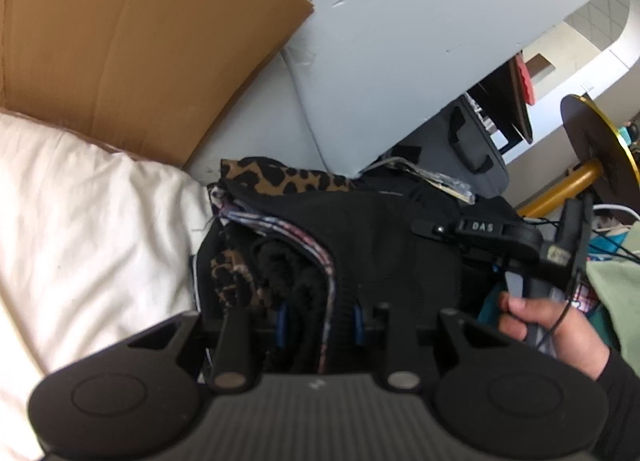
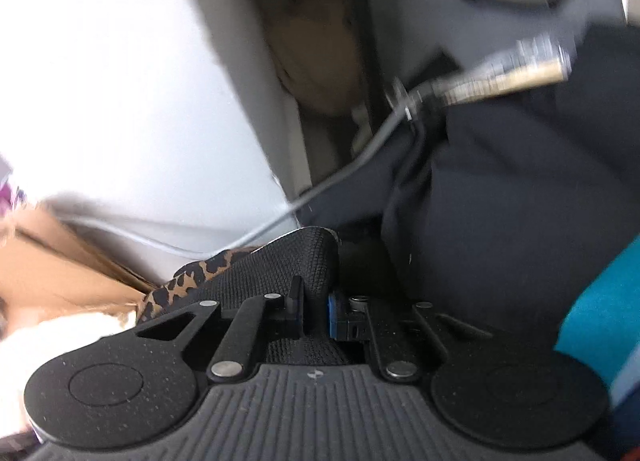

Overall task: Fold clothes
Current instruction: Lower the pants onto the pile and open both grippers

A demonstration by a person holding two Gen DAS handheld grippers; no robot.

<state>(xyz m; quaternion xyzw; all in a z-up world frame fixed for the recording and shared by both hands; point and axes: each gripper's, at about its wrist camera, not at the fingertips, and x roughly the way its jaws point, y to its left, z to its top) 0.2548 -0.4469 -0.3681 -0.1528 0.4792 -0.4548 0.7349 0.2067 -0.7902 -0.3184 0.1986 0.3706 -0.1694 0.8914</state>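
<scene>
Left gripper [image 1: 318, 325] clamped narrow on a bunched stack of garments: black knit garment [image 1: 384, 245] on top, leopard-print fabric [image 1: 276, 177] poking out ahead and left, a striped hem [image 1: 320, 257] curling down between the blue pads. Whole pile directly ahead of the left gripper, resting against a white pillow [image 1: 80, 221] to its left, cardboard box flap [image 1: 132, 41] further ahead-left.

Right gripper [image 2: 314, 311] nearly closed, pinching a fold of the same black knit garment [image 2: 292, 261]; fabric humped up just ahead of the jaws, leopard-print edge [image 2: 188, 281] just left of them. Grey cable [image 2: 348, 169] trailing ahead of the right gripper, close over the knit. Dark garment [image 2: 500, 201] ahead-right, teal cloth [image 2: 600, 301] far right. Right-wrist view smeared, fine detail unreadable. From the left wrist view, right gripper [image 1: 440, 229] seen ahead-right on the pile, person's hand [image 1: 548, 325] on its handle.

Judged step: both grips set on the knit, lift or spread pending.

Risks:
- Left grip spans several layers; pulling likely to drag the leopard and striped pieces along, not just the knit.
- Right pinch shallow, on a thin fold; slip-out likely under tension.
- Cable near the right jaws; snag possible on a lift.
- Pile leaning on the soft pillow; could topple once the top layer leaves.
</scene>
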